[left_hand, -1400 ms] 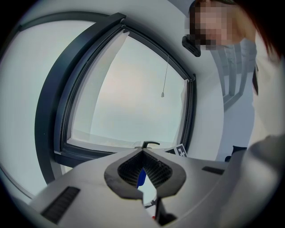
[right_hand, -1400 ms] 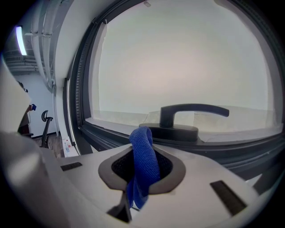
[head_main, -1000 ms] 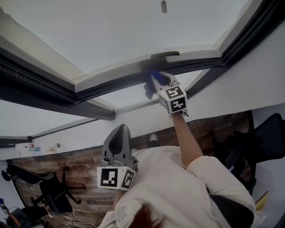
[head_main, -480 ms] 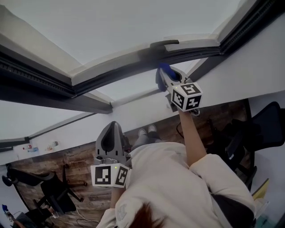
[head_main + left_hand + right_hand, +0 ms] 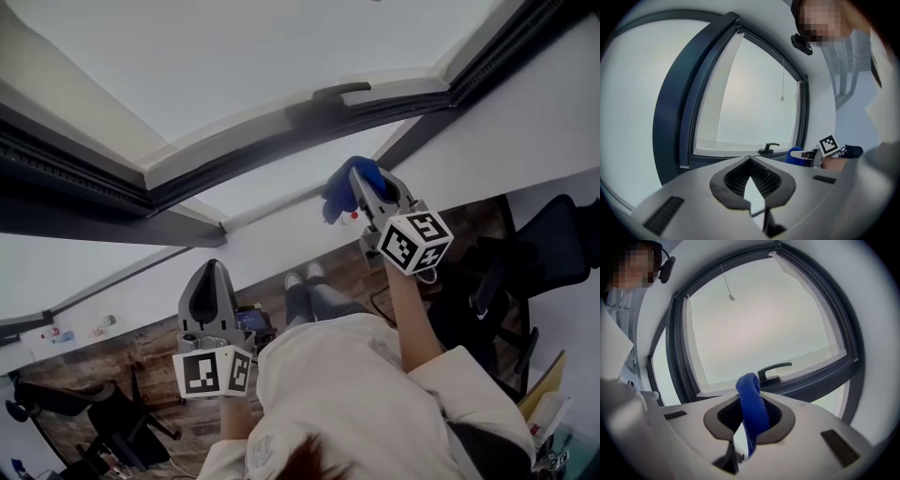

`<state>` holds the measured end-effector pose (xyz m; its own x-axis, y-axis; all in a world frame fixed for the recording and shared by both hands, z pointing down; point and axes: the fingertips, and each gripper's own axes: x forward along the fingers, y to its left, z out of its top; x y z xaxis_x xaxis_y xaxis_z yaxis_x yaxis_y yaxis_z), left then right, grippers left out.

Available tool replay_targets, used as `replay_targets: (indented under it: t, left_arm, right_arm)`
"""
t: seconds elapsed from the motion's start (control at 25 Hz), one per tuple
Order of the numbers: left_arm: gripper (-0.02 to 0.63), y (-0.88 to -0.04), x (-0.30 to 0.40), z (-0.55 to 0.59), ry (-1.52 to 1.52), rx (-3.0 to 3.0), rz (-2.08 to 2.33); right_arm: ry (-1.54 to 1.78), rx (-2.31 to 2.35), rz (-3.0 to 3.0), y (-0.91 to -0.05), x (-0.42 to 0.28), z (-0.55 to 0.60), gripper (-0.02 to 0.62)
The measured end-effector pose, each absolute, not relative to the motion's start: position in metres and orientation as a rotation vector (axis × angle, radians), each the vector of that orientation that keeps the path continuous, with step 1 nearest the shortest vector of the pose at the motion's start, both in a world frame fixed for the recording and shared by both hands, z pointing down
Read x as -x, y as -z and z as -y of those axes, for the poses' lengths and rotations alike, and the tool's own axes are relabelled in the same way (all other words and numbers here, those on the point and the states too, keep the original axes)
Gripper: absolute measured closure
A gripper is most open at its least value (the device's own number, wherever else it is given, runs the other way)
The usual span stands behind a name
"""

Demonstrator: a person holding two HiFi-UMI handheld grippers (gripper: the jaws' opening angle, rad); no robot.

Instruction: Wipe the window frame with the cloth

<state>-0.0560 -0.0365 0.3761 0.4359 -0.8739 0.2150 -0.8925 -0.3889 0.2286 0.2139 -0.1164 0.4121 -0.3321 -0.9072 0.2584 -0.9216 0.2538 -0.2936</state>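
Before the window frame (image 5: 820, 380), our right gripper (image 5: 749, 427) keeps its fingers pinched on the blue cloth (image 5: 752, 404), close to the black handle (image 5: 774, 370); we cannot tell whether the cloth touches the frame. Our left gripper (image 5: 751, 187) hangs lower, fingers pressed together on nothing. A pull cord (image 5: 730, 297) dangles before the glass. Office chairs (image 5: 553, 253) stand on the wooden floor (image 5: 141, 366).

Daylight floods through my window pane (image 5: 759, 329), blowing it out white. Both gripper views bulge fisheye, corners black, foreground soft.
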Motion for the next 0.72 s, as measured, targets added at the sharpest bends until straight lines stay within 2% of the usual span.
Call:
replay_targets:
  t: [0.44,0.72]
  left_arm:
    - [0.601,-0.383,0.049,0.039,-0.042,-2.338,1.472]
    - [0.601,-0.375,0.011,0.03,-0.006,-2.279,1.53]
  right_arm:
    - [-0.515,-1.769,2.422,-0.404,-0.217,0.13,0.541]
    - [-0.396,-1.739,2.444,-0.391,-0.247,0.177,0.541]
